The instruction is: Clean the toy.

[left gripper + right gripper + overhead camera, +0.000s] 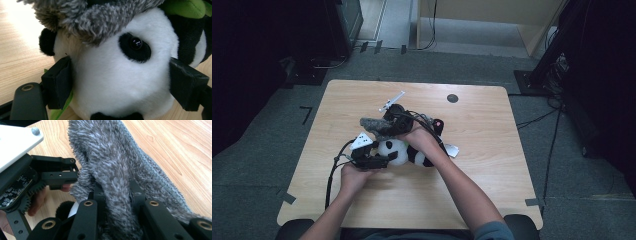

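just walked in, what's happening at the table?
A person is working two handheld tools over a panda plush on the wooden table. The left tool straddles the panda's head, pads against both sides. The right tool is shut on a grey furry hat, holding it over the panda's head, apparently dressing it.

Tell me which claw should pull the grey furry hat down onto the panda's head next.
Right. The right claw is already shut on the grey furry hat, which hangs over the panda's head. The left claw has its jaws against both sides of that head, so it looks better kept steadying it.
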A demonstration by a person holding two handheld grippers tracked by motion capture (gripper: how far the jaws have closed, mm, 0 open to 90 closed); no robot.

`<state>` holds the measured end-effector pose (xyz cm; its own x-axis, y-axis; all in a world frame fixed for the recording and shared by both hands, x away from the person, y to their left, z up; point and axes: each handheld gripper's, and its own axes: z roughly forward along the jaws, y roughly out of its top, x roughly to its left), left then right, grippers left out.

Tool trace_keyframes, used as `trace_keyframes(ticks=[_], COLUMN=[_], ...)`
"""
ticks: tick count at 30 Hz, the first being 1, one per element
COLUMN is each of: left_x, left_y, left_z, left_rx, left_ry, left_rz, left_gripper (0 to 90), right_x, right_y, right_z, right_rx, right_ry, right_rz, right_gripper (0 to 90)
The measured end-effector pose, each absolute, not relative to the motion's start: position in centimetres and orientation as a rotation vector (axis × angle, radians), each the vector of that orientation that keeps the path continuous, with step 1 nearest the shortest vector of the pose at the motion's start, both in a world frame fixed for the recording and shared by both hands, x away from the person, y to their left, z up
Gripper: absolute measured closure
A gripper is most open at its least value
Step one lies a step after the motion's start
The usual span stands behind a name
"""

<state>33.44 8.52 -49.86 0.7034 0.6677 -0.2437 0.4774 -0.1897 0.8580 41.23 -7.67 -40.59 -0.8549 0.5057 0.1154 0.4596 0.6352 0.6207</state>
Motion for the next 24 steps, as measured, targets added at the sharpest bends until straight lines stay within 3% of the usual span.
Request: trace_keyframes(ticks=[10,24], left_x=[33.5,33.4], left_y=[8.4,8.4], left_z=[-49.9,-49.9], left_rx=[1.831,1.854], left_ry=[0.912,0.897], left_rz=[0.223,0.225], left_gripper=[16.1,16.2], right_x=[41.7,40.4], right_y=[-8.6,-9.9], right_z=[-40.5,-40.0], right_rx=[0.918,0.758], right_ry=[2.79,2.873], right_rz=[1.065,1.043], right_gripper=[75.1,75.6])
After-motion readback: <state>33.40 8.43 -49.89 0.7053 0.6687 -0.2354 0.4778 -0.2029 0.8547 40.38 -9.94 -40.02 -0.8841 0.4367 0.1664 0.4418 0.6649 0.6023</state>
